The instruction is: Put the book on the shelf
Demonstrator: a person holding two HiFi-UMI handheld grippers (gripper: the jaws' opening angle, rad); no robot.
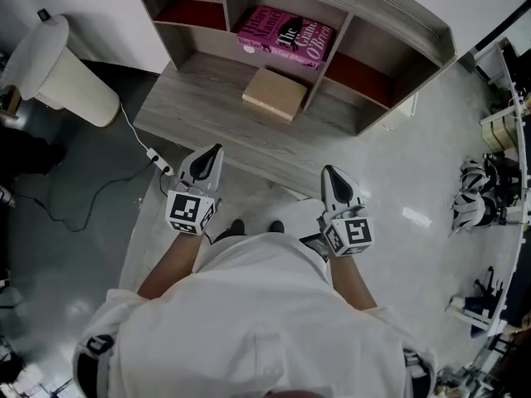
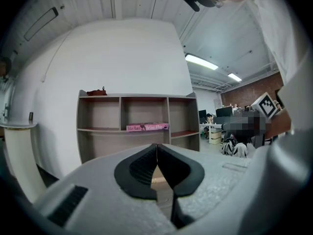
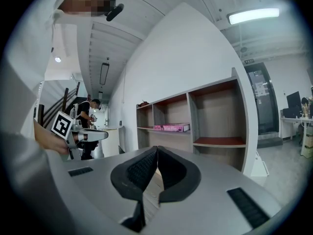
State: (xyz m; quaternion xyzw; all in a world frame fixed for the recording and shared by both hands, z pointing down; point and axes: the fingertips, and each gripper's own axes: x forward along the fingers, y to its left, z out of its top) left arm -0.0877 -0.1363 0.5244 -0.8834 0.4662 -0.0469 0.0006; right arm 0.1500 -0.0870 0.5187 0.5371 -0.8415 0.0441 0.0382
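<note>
Your left hand-held gripper (image 1: 214,152) is clenched, its ribbed black pads (image 2: 142,166) pressed together with nothing between them. Your right hand-held gripper (image 1: 328,172) is clenched and empty too. You hold both low in front of your body, side by side and well apart, tips pointing toward the grey wood-grain shelf unit (image 1: 199,98).

The pink book with dark lettering (image 1: 284,33) lies flat in the middle compartment of the shelf unit. It is well ahead of both hand-held grippers, ahead and to the right of the left one, ahead and to the left of the right one. Neither touches it.

A flat tan rectangular package (image 1: 275,93) lies on the unit's broad lower board, just in front of that compartment, nearer to the hand-held grippers than the book.

Well off to the left of your left hand-held gripper stands a white cylindrical stand (image 1: 62,73). A white power strip (image 1: 158,160) lies on the floor just left of that hand-held gripper's tip.
</note>
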